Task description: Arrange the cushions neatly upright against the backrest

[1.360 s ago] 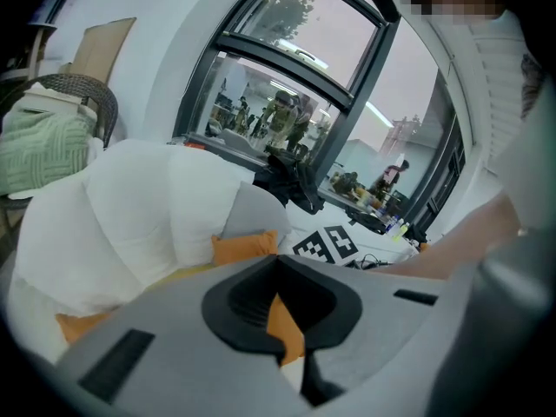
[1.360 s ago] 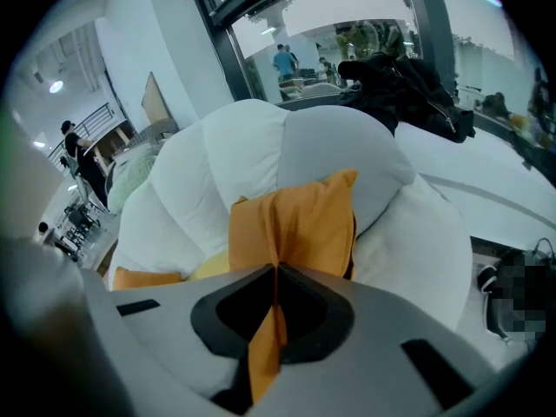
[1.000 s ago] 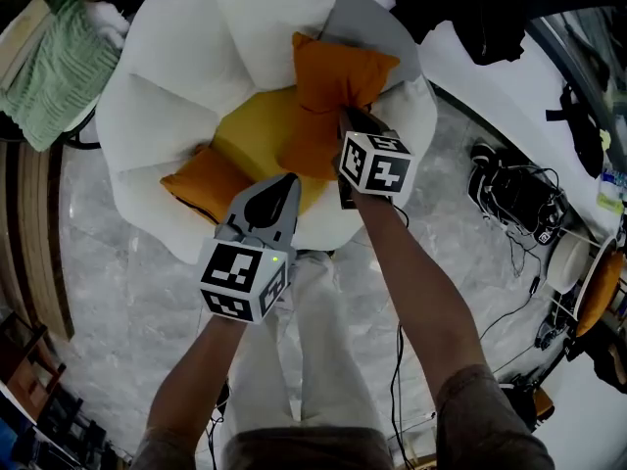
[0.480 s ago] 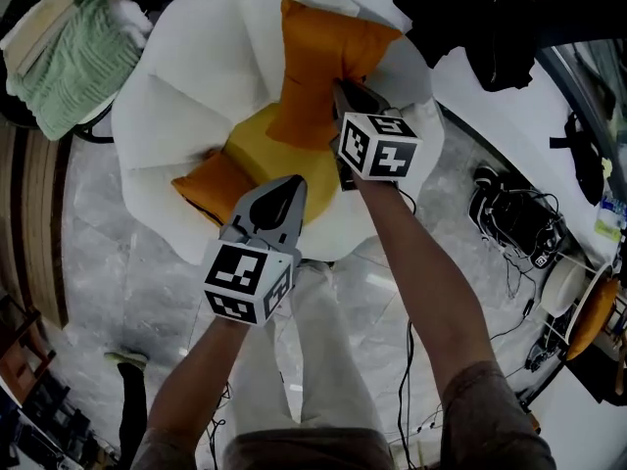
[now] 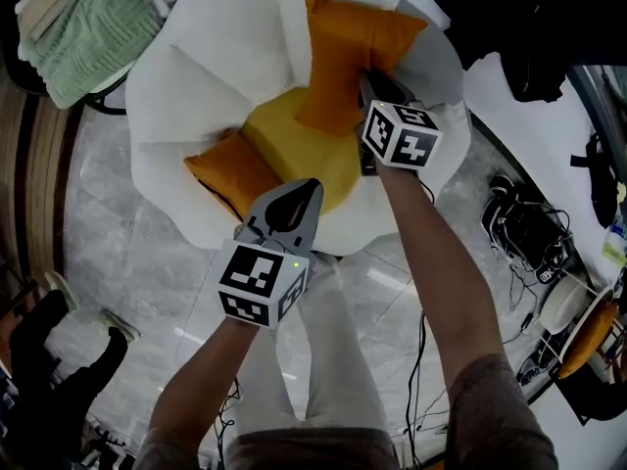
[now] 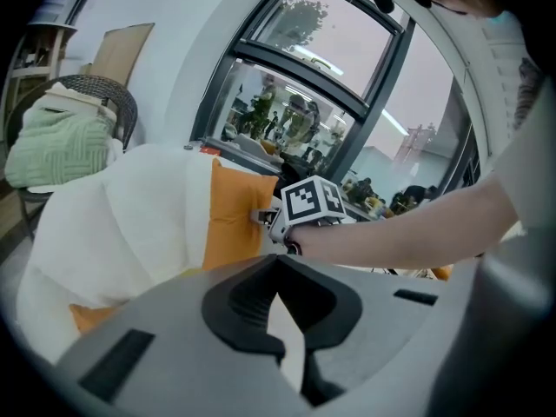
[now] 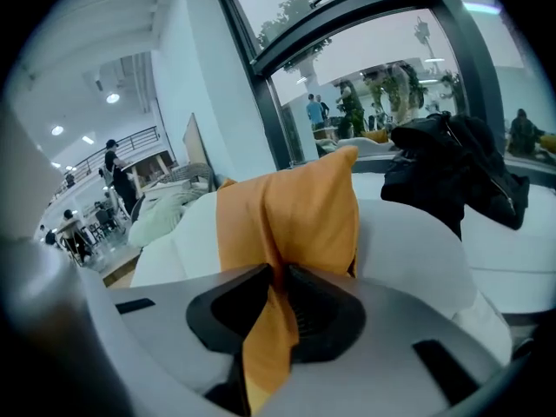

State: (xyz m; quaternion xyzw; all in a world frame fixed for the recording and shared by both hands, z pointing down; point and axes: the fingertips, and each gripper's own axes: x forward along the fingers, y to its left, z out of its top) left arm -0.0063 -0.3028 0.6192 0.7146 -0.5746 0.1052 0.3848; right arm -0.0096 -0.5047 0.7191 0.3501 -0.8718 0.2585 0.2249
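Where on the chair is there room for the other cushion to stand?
The white backrest is bare left of the upright cushion, above the lying cushion. The yellow seat between the two is bare too. The backrest's right side is crowded: the upright cushion leans there.

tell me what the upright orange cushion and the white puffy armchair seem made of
Upright orange cushion: likely soft cloth, matte; creases and bunches without shine. White puffy armchair: probably padded fabric upholstery, matte, in plump seamed sections; weave not visible.

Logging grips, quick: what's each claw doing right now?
Left claw: closed, empty.
Right claw: has just been opening, pads pinching the orange cushion by its edge.
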